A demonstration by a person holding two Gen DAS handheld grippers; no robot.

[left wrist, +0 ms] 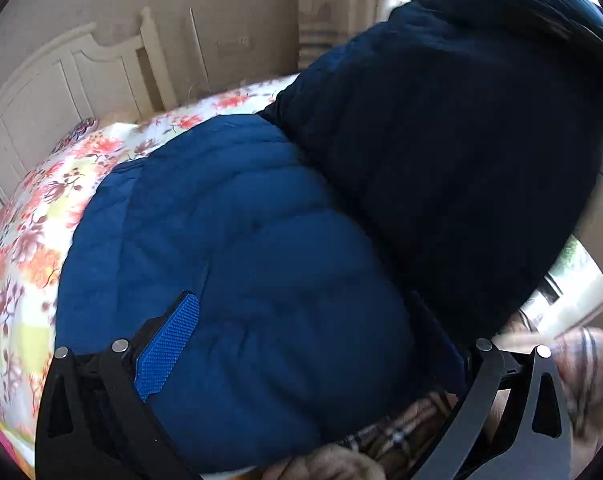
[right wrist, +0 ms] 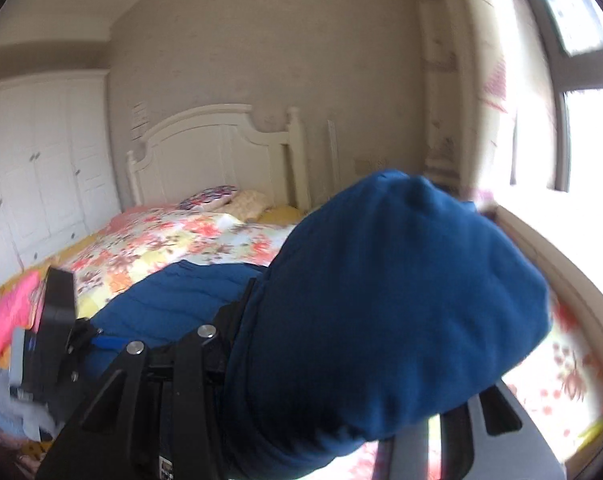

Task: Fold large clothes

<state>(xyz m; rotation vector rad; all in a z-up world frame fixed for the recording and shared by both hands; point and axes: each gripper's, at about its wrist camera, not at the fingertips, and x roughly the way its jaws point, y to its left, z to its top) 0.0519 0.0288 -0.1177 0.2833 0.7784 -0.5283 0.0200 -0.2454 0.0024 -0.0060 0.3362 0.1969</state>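
Note:
A blue padded jacket [left wrist: 237, 240] lies on the bed's floral quilt [left wrist: 33, 216]. My left gripper [left wrist: 305, 332] hovers over its near part. The jaws stand wide apart; the left finger's blue pad [left wrist: 169, 344] shows bare, and the right finger is half hidden by cloth. One part of the jacket [left wrist: 461, 140] is raised on the right, dark against the window light. In the right wrist view that raised fold [right wrist: 393, 300] is bunched between the fingers of my right gripper [right wrist: 341, 320], which is shut on it and hidden by it. The flat part of the jacket [right wrist: 173, 296] lies below.
A white headboard [right wrist: 221, 152] and pillows [right wrist: 229, 200] are at the bed's far end, and a white wardrobe [right wrist: 41, 168] stands on the left. A pink garment [right wrist: 5, 320] lies at the quilt's left edge. A bright window [right wrist: 589, 140] is on the right. A plaid sleeve [left wrist: 413, 432] shows below the jacket.

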